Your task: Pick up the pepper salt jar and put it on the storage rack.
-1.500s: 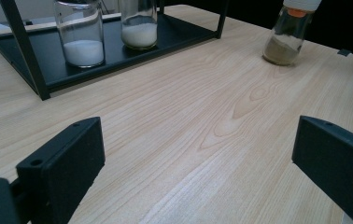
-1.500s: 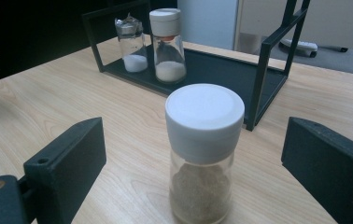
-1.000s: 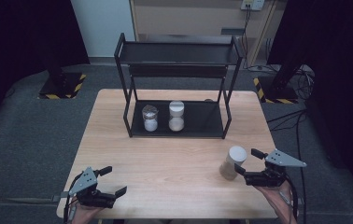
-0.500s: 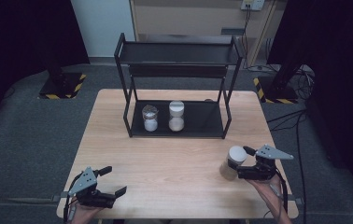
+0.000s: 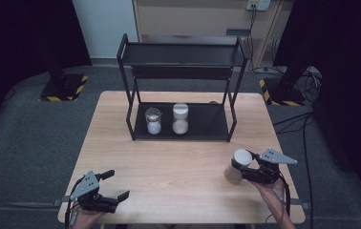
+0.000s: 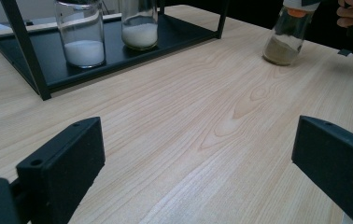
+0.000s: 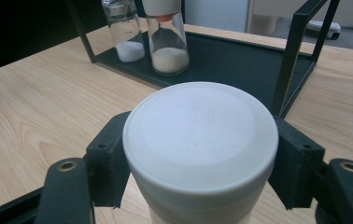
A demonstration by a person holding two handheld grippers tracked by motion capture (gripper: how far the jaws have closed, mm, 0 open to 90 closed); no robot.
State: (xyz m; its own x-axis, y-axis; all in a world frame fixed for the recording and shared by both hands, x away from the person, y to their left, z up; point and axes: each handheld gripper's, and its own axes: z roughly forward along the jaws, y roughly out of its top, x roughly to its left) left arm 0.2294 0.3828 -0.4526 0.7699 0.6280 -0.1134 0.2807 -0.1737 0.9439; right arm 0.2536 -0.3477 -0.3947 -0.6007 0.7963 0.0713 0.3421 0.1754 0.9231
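A white-lidded jar [image 7: 200, 140] stands upright, long axis vertical, lid up, its base on the wooden table [image 5: 178, 191]. The right gripper [image 5: 246, 168] is clamped on its lid, one jaw on each side. Brownish powder sits in its bottom in the left gripper view. Ahead of that gripper, well apart, a black rack [image 5: 183, 52] holds two jars of white powder [image 7: 167, 35] side by side on its lower shelf; a rack post [image 7: 296, 56] stands between. Far to its side, the left gripper [image 5: 114, 186] has jaws wide apart, holding nothing.
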